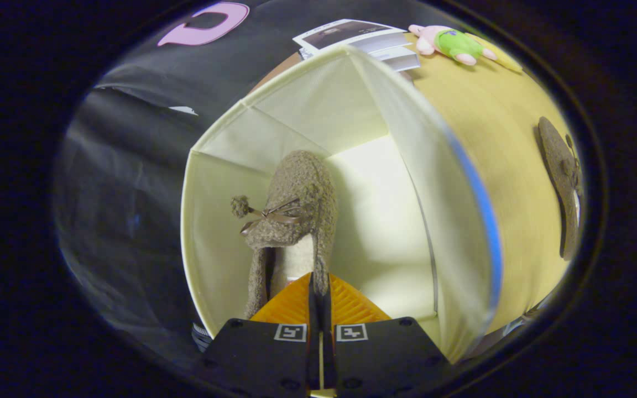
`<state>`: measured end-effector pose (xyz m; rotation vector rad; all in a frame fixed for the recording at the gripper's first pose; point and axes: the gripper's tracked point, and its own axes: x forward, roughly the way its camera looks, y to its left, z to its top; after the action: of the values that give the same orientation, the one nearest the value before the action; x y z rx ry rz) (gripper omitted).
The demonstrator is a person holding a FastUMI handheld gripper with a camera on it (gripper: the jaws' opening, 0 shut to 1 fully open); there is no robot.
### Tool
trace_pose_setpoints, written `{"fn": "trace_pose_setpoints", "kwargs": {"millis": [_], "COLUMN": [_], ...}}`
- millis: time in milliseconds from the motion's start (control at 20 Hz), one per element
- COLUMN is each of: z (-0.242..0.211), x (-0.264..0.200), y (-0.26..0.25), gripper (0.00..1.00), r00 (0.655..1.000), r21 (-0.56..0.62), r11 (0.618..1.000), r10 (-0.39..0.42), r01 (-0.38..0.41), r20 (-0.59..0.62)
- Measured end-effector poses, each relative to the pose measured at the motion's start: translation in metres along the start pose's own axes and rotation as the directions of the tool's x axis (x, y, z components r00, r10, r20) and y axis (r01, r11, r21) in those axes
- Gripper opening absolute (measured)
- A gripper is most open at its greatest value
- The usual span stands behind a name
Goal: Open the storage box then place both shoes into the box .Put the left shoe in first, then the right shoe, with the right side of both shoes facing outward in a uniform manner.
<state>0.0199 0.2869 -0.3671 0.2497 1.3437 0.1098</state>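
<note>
I look down into an open cream fabric storage box (224, 182). A brown fuzzy shoe (296, 199) with a ribbon bow and a pompom hangs toe-first inside it, close to the box's left wall. My gripper (318, 287) is shut on the shoe's heel rim, its two fingers pressed together around the edge. The second brown shoe (562, 182) lies on the yellow table (506, 143) to the right of the box, outside it.
A pink and green plush toy (454, 44) lies on the table beyond the box. Some printed sheets (363, 41) rest behind the box's far corner. The box's right wall (451, 221) stands between my gripper and the second shoe.
</note>
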Motion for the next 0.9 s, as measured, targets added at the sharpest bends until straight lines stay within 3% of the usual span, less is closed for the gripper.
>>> {"fn": "trace_pose_setpoints", "kwargs": {"millis": [50, 300, 400, 700, 900], "z": [0.006, 0.019, 0.023, 0.033, 0.053], "x": [-0.001, -0.030, -0.040, -0.086, -0.130], "y": [0.002, 0.046, 0.048, 0.038, 0.001], "gripper": [0.16, 0.71, 0.92, 0.94, 1.00], "r00": [1.000, 0.976, 0.971, 0.952, 0.945], "r21": [-0.013, 0.008, -0.009, -0.044, -0.108], "r11": [1.000, 0.977, 0.974, 0.963, 0.973], "r10": [0.006, 0.211, 0.227, 0.271, 0.225], "r01": [-0.006, -0.212, -0.227, -0.268, -0.204], "r20": [0.020, 0.053, 0.071, 0.139, 0.238]}}
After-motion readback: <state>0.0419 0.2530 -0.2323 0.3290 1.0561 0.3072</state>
